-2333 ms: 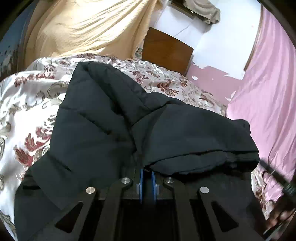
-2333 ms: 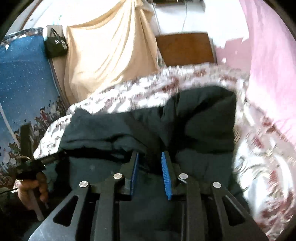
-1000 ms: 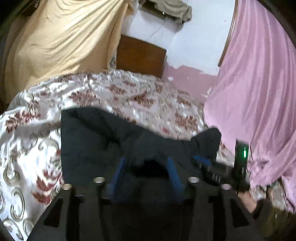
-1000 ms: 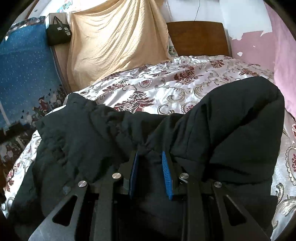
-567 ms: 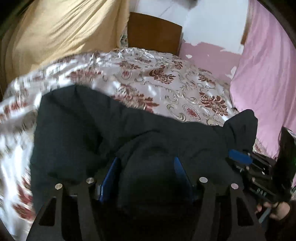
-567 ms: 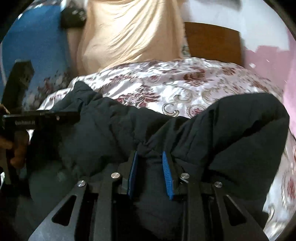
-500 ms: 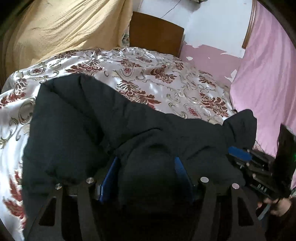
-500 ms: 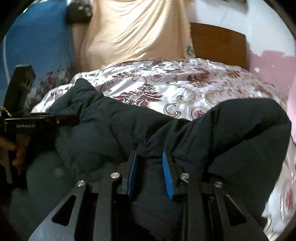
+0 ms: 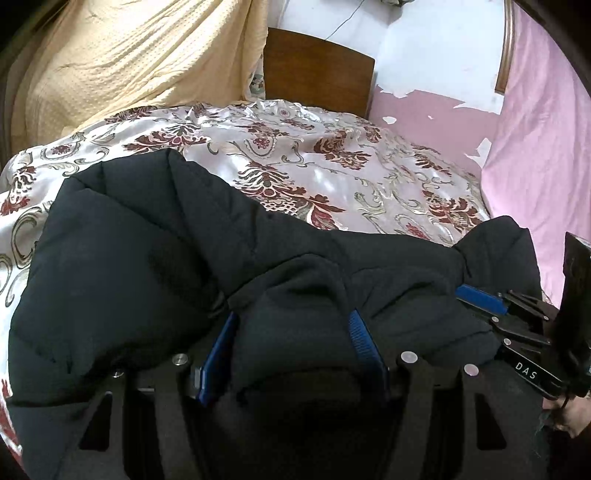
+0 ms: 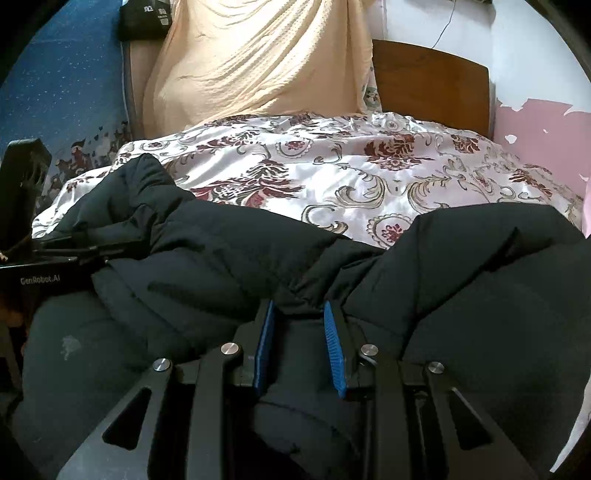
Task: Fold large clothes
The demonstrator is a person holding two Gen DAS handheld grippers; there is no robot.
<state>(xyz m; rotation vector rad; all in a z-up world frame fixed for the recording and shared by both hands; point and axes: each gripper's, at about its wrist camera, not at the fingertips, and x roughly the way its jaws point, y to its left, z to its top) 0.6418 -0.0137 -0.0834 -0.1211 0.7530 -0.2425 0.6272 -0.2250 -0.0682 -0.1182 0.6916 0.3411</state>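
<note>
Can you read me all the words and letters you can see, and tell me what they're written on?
"DAS" on the right gripper, at the edge of the left wrist view.
"GenRobot.AI" on the left gripper, at the edge of the right wrist view.
White marks on the black bag hanging at the top: too blurred to read.

My left gripper (image 9: 291,343) points downward, its blue pads set wide, and its jaws have just been opening (dark cloth bulges between them). My right gripper (image 10: 299,347) also tilts down, pads much closer together, pinching a bunched fold of the same cloth.
</note>
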